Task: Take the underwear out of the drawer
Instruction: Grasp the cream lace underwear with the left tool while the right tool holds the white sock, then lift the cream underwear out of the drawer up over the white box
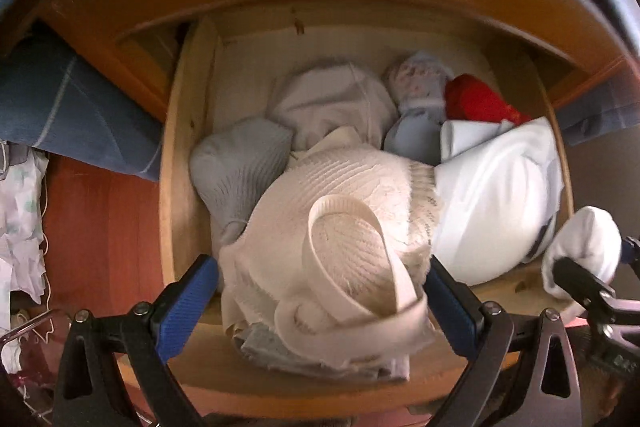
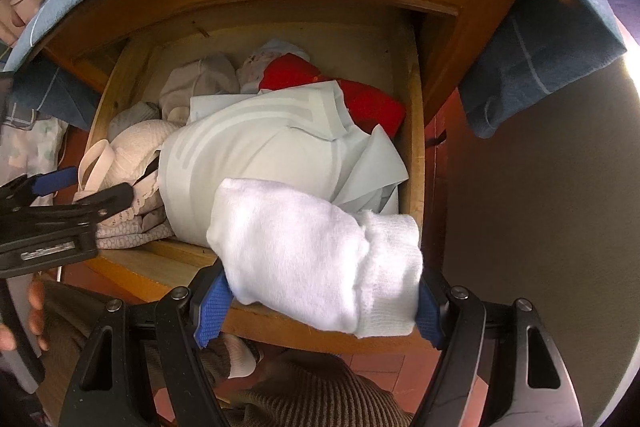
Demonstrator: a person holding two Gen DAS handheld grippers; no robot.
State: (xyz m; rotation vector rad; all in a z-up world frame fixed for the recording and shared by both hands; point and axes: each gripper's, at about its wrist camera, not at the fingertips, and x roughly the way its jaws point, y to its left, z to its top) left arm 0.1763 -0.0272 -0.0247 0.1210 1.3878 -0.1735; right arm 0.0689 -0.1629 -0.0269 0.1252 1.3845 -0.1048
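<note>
My right gripper [image 2: 320, 301] clamps a white roll [image 2: 316, 259]. My left gripper [image 1: 320, 303], apart, straddles the bra [image 1: 340, 223] at the drawer's [image 1: 172, 163] six o'clock; I should close low, catching fabric, not strap.

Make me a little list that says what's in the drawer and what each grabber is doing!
drawer: wooden drawer, pulled open, full of folded clothes
front pile: cream bra with a looped strap
back corner: red garment
left gripper: open, fingers either side of the cream bra
right gripper: shut on a white sock bundle, at the drawer's front edge
</note>
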